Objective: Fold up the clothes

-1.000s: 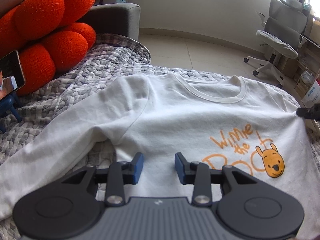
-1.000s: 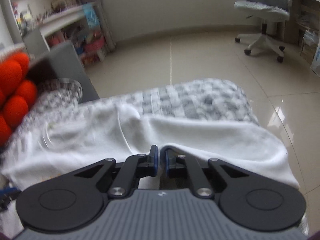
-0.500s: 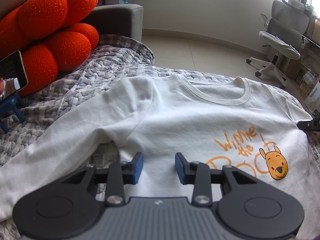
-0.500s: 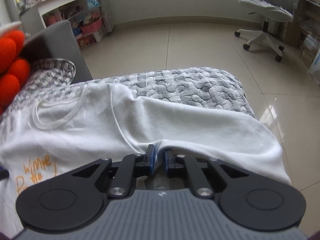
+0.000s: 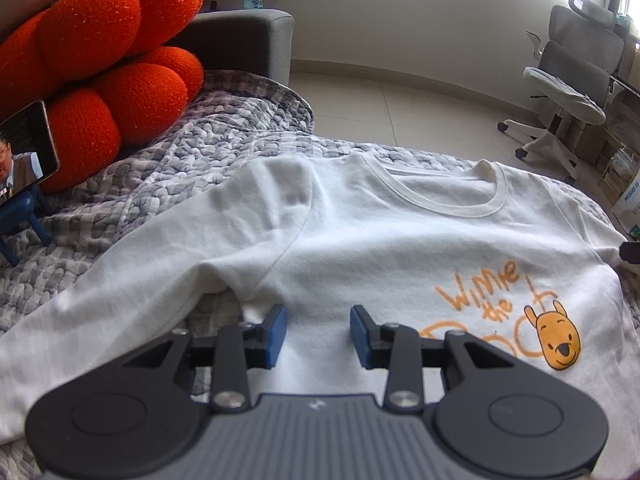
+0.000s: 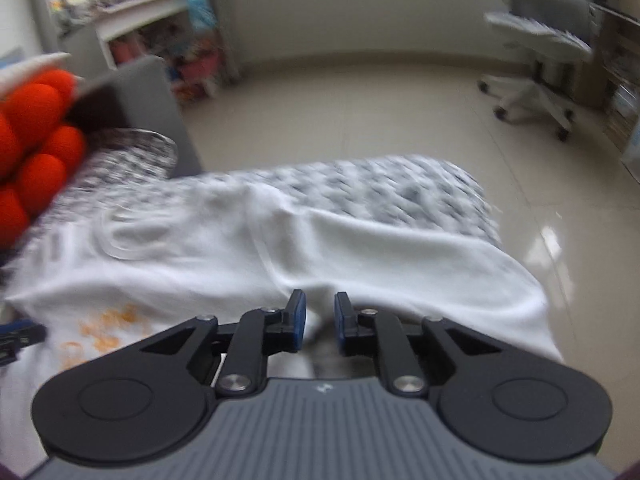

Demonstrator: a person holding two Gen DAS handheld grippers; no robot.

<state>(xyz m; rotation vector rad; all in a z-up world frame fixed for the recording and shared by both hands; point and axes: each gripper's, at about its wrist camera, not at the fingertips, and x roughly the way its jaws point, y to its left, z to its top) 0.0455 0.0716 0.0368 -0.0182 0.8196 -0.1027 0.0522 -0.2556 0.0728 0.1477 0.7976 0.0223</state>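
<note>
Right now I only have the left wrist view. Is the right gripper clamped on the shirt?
Observer: No. The right gripper has just been opening; its pads stand apart, and white shirt fabric shows in the gap, unpinched.
Operator: Which part is it over?
Observer: The armpit fold, where the far sleeve meets the body.
Operator: Where does that sleeve go?
Observer: It lies stretched out to the edge of the grey blanket, right beside the tiled floor.

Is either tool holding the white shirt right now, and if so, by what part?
Nothing is held. The left tool stands open over the white shirt. The right tool has just been opening at the underarm fold, its pads off the cloth.
</note>
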